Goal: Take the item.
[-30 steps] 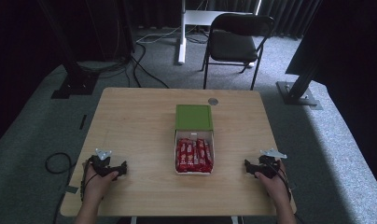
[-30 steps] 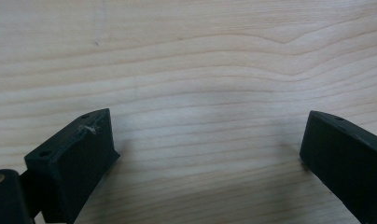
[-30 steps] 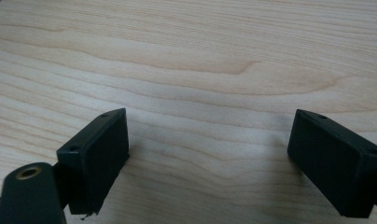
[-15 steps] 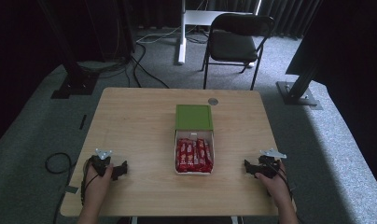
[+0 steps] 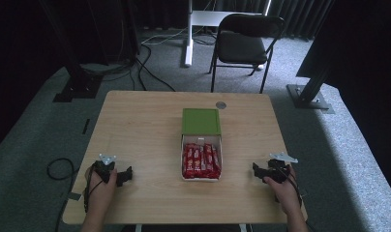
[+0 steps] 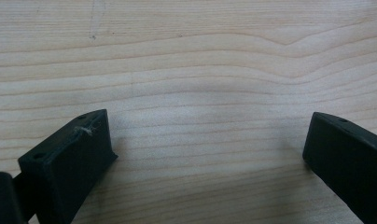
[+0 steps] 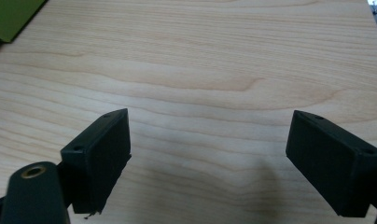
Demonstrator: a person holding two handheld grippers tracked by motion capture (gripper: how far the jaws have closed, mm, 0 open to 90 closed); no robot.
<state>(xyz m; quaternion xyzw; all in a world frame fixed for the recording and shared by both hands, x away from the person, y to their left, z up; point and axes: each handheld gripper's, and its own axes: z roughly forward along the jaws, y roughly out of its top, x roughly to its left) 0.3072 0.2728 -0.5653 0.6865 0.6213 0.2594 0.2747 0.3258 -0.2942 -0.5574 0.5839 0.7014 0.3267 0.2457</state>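
Where lid lies back, red bars (image 5: 202,160) in rows

- Box (image 5: 201,164) at bench (image 5: 145,125) centre, snack bars (image 5: 201,159) lying in it.
- Lid (image 5: 201,121) behind box, touching it.
- Left gripper (image 5: 127,175) on bench, left of box, well apart.
- Right gripper (image 5: 255,170) on bench, right of box.
- Chair (image 5: 244,41) on floor behind bench.

The table (image 5: 150,125) was viewed from above and behind, looking forward and down. Its wood grain was seen close up, obliquely, in both gripper views, shared with the high view.
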